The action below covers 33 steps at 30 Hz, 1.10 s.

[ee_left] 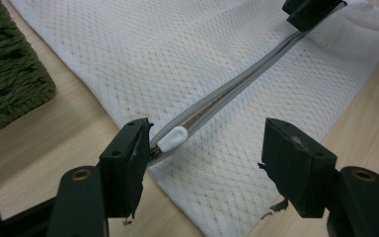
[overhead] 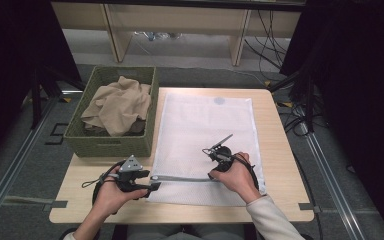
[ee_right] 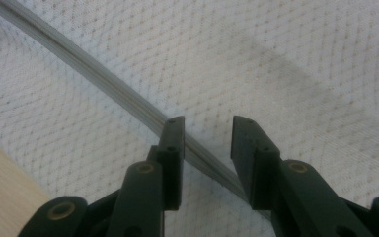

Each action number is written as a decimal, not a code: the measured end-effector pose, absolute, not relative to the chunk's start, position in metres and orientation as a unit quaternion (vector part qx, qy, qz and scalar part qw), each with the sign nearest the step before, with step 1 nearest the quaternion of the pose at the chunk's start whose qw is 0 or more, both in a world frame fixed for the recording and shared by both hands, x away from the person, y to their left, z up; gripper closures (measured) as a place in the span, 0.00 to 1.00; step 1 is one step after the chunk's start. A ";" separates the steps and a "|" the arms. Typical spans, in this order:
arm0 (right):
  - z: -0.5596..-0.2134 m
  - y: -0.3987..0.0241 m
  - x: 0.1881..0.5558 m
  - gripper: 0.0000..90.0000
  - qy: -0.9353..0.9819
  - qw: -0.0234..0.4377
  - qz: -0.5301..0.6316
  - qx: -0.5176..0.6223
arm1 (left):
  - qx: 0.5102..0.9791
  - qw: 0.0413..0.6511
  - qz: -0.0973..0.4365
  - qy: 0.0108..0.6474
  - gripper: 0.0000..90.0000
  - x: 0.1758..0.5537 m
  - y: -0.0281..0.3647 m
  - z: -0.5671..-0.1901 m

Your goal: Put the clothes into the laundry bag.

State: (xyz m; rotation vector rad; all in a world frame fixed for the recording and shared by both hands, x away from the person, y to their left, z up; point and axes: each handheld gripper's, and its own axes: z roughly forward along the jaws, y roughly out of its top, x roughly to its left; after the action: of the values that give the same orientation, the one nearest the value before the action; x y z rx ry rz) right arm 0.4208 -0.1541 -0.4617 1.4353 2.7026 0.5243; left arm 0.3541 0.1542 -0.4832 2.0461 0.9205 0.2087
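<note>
My left gripper [ee_left: 205,158] has its fingers [ee_left: 126,163] spread apart with nothing clamped: the white zipper pull [ee_left: 172,138] lies just beside the left-hand jaw, free. My right gripper [ee_right: 202,148] also stands open, its jaws straddling the grey zipper [ee_right: 103,81] farther along, pads off it.

Judging from this, I am at the step of opening the mesh laundry bag [overhead: 205,125], which lies flat on the table [overhead: 280,150], its zipper running along the near edge between my two hands. The zipper looks nearly all closed, the pull parked at my left end. Next I would pin the bag down with the right and close the left on that small pull; it is slippery and low, so the jaws must come down square on it before I draw it along the track.

Counting, biggest first: one table, one mesh bag, one green woven basket [overhead: 115,142] beside it at the left, one heap of beige cloth [overhead: 117,105] in the basket with something darker under it, one zipper, one pull.
</note>
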 end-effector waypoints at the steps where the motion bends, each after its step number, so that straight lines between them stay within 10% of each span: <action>1: -0.464 -0.154 0.423 0.75 0.875 0.026 0.171 0.451 | 0.820 0.428 0.085 0.370 0.39 0.354 0.154 -0.483; 33: -0.479 -0.141 0.425 0.73 0.887 0.041 0.152 0.435 | 0.826 0.420 0.082 0.367 0.39 0.354 0.155 -0.484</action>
State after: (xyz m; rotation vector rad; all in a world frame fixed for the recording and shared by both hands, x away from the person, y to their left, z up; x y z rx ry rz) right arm 0.4251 -0.1405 -0.4786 1.3310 2.7144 0.4669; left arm 0.3544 0.1551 -0.4841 2.0700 0.9193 0.2044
